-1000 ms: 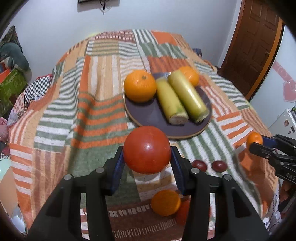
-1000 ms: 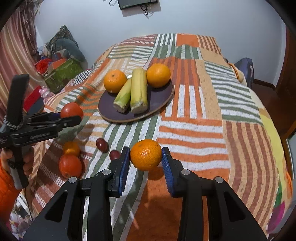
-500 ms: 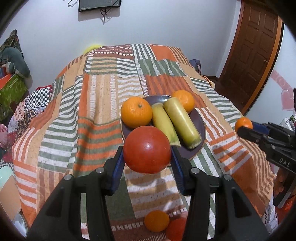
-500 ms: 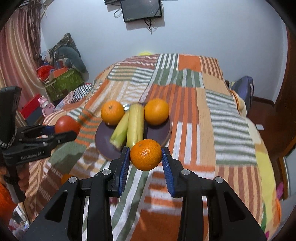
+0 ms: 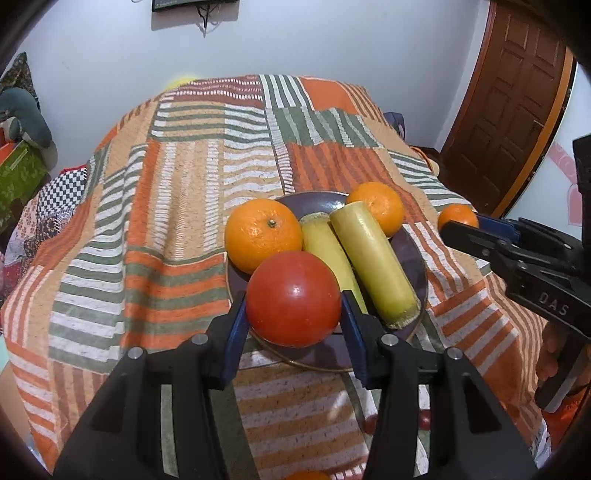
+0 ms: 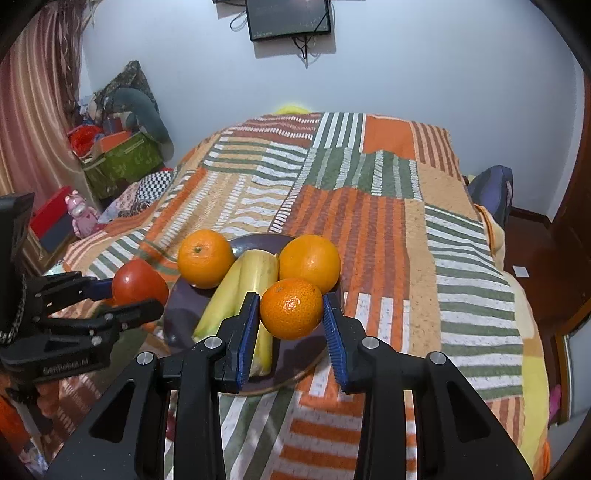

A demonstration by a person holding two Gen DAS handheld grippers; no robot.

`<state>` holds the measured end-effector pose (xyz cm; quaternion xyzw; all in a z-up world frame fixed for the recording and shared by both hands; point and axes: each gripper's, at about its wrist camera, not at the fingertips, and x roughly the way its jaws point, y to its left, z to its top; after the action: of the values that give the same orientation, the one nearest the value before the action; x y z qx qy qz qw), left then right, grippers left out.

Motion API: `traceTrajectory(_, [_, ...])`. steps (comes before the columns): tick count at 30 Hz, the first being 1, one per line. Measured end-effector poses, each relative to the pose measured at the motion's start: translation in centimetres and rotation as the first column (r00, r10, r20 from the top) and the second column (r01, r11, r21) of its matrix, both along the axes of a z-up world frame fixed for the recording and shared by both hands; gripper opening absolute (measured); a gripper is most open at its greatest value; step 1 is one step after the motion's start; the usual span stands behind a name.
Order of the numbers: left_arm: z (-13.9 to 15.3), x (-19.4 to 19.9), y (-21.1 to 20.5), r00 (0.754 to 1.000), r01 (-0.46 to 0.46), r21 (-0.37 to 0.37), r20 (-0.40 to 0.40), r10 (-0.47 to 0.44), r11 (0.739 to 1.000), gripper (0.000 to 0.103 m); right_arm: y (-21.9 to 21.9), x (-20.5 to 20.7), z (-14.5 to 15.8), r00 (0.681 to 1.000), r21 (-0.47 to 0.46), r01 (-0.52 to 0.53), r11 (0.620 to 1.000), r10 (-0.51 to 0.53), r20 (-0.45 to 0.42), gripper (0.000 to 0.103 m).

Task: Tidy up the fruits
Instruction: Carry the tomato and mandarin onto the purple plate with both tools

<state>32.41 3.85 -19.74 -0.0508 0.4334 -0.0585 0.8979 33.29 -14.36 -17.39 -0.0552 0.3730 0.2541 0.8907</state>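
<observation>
Left gripper (image 5: pixel 293 319): closed on a red tomato (image 5: pixel 293 298), which is clamped between the blue pads (image 5: pixel 233 334) and carried above the near rim of the plate (image 5: pixel 413 254). In the right wrist view the same gripper (image 6: pixel 138 299) is seen from the side at the left, with the tomato (image 6: pixel 138 282) held just beside the plate's left edge.

Right gripper (image 6: pixel 290 321): closed on a small orange (image 6: pixel 291 308), which is pinched between ridged blue pads (image 6: pixel 246 332) and carried over the near part of the plate (image 6: pixel 177 317). In the left wrist view this gripper (image 5: pixel 458 223) is seen at the right, with the small orange (image 5: pixel 457 217) at its tip, just off the plate's far right rim.

Plate: dark purple, round, laid on the bed. Contents recorded: two yellow-green cut stalks (image 5: pixel 373 262) laid side by side down the middle; one large orange (image 5: pixel 263 233) to their left; a second orange (image 5: pixel 380 206) to their right at the far side.

Bedspread (image 5: pixel 192 192): patchwork of orange, green and white stripes, covering the whole bed.

Further items: two small dark red fruits (image 5: pixel 424 419) are partly seen on the bedspread below the left gripper; a wooden door (image 5: pixel 513 99) at the right; a wall-mounted screen (image 6: pixel 288 18) above the bed; a green box (image 6: pixel 125 162) among the clutter at the left wall.
</observation>
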Motion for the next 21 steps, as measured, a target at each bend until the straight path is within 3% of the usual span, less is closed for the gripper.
traceTrajectory(21, [-3.7,2.7,0.3,0.996,-0.009,-0.015,-0.083,0.007,1.000,0.048,0.8,3.1,-4.5,0.992,-0.042,-0.026,0.999,0.020,-0.124,0.032])
